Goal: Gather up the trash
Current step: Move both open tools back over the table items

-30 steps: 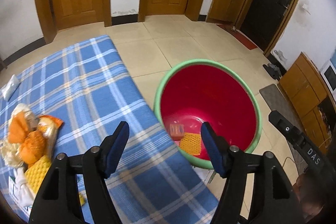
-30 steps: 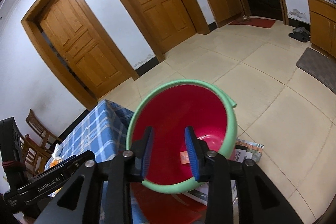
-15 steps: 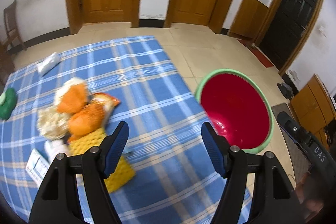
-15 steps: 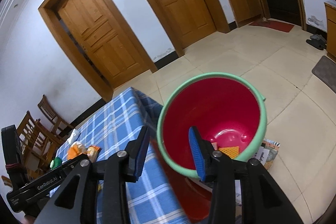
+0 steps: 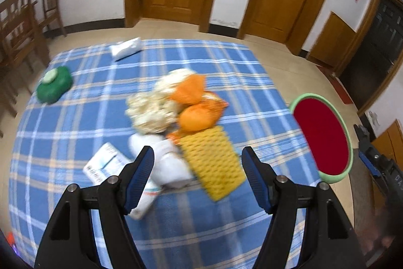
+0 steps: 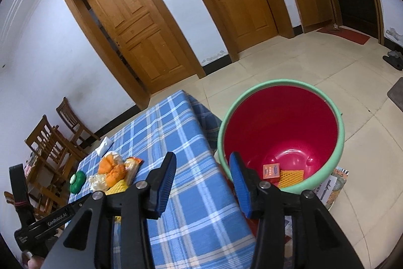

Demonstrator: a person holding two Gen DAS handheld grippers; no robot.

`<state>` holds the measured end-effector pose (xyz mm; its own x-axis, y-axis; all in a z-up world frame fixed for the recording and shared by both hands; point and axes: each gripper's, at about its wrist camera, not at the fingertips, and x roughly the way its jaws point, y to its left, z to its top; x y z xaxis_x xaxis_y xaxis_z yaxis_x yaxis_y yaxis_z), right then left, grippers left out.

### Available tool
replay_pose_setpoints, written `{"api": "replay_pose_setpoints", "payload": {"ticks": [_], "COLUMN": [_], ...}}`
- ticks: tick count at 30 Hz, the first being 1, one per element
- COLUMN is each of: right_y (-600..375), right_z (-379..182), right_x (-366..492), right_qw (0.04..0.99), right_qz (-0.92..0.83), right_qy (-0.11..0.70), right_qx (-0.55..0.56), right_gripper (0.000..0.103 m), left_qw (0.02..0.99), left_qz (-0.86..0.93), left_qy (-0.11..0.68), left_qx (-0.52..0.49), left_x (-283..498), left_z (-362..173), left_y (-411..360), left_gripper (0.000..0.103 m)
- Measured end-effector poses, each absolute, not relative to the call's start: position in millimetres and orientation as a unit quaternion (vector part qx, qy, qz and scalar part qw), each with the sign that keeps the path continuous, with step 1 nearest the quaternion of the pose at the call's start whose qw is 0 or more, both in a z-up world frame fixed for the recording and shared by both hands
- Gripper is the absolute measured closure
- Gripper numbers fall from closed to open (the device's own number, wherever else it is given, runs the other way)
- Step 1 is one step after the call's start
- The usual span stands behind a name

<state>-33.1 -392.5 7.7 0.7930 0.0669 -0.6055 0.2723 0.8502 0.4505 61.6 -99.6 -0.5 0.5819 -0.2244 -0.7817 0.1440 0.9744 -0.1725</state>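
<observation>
Left gripper (image 5: 197,163) hangs over the blue plaid tablecloth (image 5: 221,72) with its blue-padded jaws spread wide and nothing between them, pointed at a heap of trash near the cloth's middle. In that heap a yellow foam net (image 5: 212,163) lies closest to the jaws, touching a white plastic bag (image 5: 168,163) on its left; behind them sit orange wrappers (image 5: 196,105) and a cream foam net (image 5: 151,110), all pressed together. A printed white packet (image 5: 104,164) lies just beside the bag, a green object (image 5: 54,85) rests well apart toward the far left, and a white tissue pack (image 5: 126,48) lies near the far edge. Right gripper (image 6: 202,169) is likewise parted and empty, held above the table edge just beside the red bucket (image 6: 297,127) with its green rim, standing on the tiled floor (image 6: 314,62); an orange carton (image 6: 271,171) and another yellow net piece (image 6: 292,177) lie at its bottom
</observation>
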Motion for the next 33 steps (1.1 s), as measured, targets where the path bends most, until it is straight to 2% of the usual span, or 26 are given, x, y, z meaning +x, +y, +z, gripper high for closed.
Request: {"api": "replay_pose_setpoints", "payload": {"ticks": [10,33], "right_y": [-374,-360], "right_z": [9,-6], "right_x": [-32,-23], "right_qw": [0.910,0.900], "right_qz": [-0.038,-0.031], "right_qy": [0.323,0.355], "right_qx": [0.258,0.252], "right_gripper": [0.054,0.053], "left_qw": [0.886,0.863], "left_qz": [-0.056,-0.014], "left_qy": [0.458,0.501], "left_qx": [-0.046,-0.060], "left_x": [46,75], "left_z": [-18,-65], "left_y": [-58,-44], "left_gripper": [0.022,0.021]}}
